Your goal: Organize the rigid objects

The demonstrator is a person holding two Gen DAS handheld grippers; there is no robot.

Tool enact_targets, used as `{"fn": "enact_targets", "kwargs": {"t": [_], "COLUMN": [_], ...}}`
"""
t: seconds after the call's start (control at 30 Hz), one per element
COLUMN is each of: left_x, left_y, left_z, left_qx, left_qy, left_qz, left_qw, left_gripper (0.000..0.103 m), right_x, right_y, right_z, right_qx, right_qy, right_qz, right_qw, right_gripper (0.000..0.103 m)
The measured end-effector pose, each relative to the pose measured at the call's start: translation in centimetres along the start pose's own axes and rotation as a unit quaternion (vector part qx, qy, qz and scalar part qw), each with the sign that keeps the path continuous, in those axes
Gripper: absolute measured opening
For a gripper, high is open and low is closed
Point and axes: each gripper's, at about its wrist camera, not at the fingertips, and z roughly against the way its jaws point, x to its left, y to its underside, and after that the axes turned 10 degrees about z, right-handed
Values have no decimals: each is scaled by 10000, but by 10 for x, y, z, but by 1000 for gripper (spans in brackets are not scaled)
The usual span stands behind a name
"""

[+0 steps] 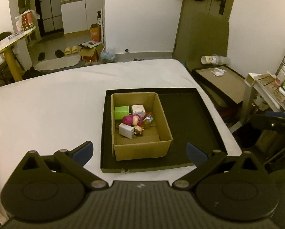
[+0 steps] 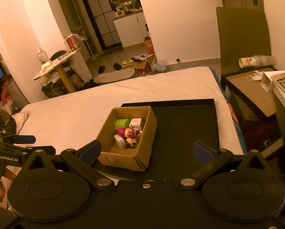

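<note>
A brown cardboard box (image 2: pixel 123 139) sits open on the left part of a shallow black tray (image 2: pixel 182 133), which lies on a white bed (image 2: pixel 75 110). Inside the box lie a green block (image 2: pixel 121 123), a white cube (image 2: pixel 136 123), a pink doll (image 2: pixel 126 132), a white charger (image 2: pixel 119 141) and what may be a second small figure (image 2: pixel 131 140), all touching. The right gripper (image 2: pixel 145 149) hangs near the box with its blue-tipped fingers (image 2: pixel 90 149) spread wide, holding nothing. Left of the box, the other gripper (image 2: pixel 24 139) shows at the picture's edge.
</note>
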Motion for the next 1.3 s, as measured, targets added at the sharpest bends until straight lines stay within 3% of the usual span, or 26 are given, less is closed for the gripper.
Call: {"fn": "enact_targets", "kwargs": {"t": [0.17, 0.77, 1.3], "left_x": [-7, -11, -4], "left_y": [9, 41, 52], "left_z": [16, 49, 67], "left_qx": [-217, -441, -633], "left_qy": [-69, -43, -63], "left_qz": [-139, -103, 215], "left_qw": [9996, 9990, 9977], "left_gripper": [103, 103, 103], "right_x": [3, 13, 30], "right_y": [7, 31, 35], "right_z": [15, 54, 73], "right_qx": [-75, -168, -270], "right_qy": [-30, -200, -395], "right_qz": [45, 165, 358], "right_qw": [10000, 9995, 9982], "right_gripper": [103, 103, 103]}}
